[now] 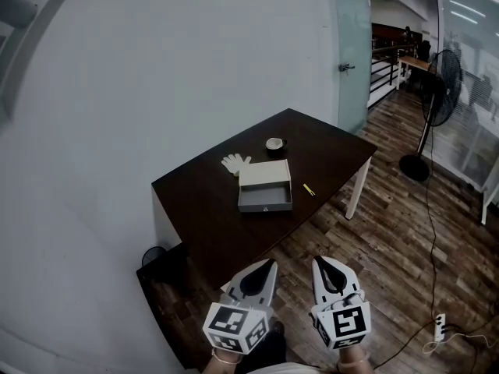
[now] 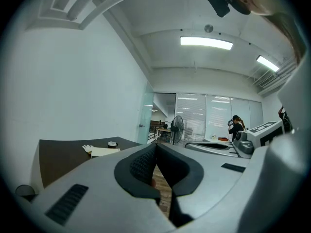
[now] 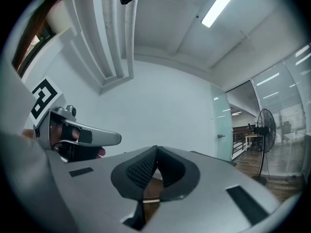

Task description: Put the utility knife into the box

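Note:
A small yellow utility knife (image 1: 309, 189) lies on the dark brown table (image 1: 210, 209), just right of an open grey box (image 1: 265, 186) with a pale lid. Both grippers hang well short of the table, near the bottom of the head view. My left gripper (image 1: 270, 264) is shut with nothing between its jaws, and my right gripper (image 1: 318, 261) beside it is shut and empty too. In the left gripper view the jaws (image 2: 156, 145) meet at the tip; the box (image 2: 104, 152) shows far off to the left. The right gripper's jaws (image 3: 156, 149) also meet.
A white glove (image 1: 235, 163) and a small round dish (image 1: 274, 143) lie on the table behind the box. A standing fan (image 1: 437, 107) is on the wooden floor at the right. A dark bin (image 1: 153, 256) sits by the wall under the table's left end.

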`<state>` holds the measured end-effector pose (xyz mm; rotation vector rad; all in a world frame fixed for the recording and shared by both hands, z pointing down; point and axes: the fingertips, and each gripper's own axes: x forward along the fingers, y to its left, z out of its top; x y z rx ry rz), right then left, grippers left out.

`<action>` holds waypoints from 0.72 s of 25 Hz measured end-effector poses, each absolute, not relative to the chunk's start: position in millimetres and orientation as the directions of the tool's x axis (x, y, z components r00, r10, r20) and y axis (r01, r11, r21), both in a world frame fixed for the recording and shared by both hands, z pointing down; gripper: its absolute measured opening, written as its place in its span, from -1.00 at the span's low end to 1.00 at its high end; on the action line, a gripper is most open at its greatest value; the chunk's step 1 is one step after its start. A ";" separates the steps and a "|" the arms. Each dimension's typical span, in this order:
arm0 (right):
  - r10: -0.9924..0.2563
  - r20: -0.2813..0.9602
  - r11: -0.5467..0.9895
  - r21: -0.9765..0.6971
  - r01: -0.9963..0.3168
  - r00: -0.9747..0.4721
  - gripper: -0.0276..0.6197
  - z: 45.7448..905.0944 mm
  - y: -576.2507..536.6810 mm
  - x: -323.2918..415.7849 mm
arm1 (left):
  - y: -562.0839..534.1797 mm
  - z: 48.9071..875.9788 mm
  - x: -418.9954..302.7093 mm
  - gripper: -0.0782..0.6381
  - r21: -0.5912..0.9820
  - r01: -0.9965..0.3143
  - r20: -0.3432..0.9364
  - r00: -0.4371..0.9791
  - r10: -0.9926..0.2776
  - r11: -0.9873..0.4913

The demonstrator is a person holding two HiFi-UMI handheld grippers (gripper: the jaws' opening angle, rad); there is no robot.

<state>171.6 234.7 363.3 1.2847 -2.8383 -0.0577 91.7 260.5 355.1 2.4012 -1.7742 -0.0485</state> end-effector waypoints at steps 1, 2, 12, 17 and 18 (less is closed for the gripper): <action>-0.755 0.019 0.655 0.051 -0.754 -0.655 -0.90 361.5 228.3 168.9 | 253.2 355.1 88.7 -0.73 0.143 -0.947 0.065 0.300 -0.952 -0.288; -0.757 0.027 0.653 0.055 -0.755 -0.653 -0.90 359.5 222.6 166.1 | 246.5 354.8 86.2 -0.73 0.142 -0.946 0.065 0.302 -0.951 -0.291; -0.753 0.014 0.657 0.030 -0.753 -0.657 -0.90 369.1 155.4 128.2 | 179.3 357.3 53.0 -0.73 0.151 -0.941 0.066 0.316 -0.946 -0.304; -0.756 0.021 0.654 0.020 -0.756 -0.654 -0.90 370.7 124.1 104.6 | 149.6 362.0 30.0 -0.73 0.157 -0.937 0.068 0.326 -0.943 -0.312; -0.758 0.025 0.652 0.017 -0.758 -0.652 -0.90 371.7 118.1 100.1 | 144.0 363.3 25.1 -0.73 0.158 -0.936 0.069 0.328 -0.942 -0.314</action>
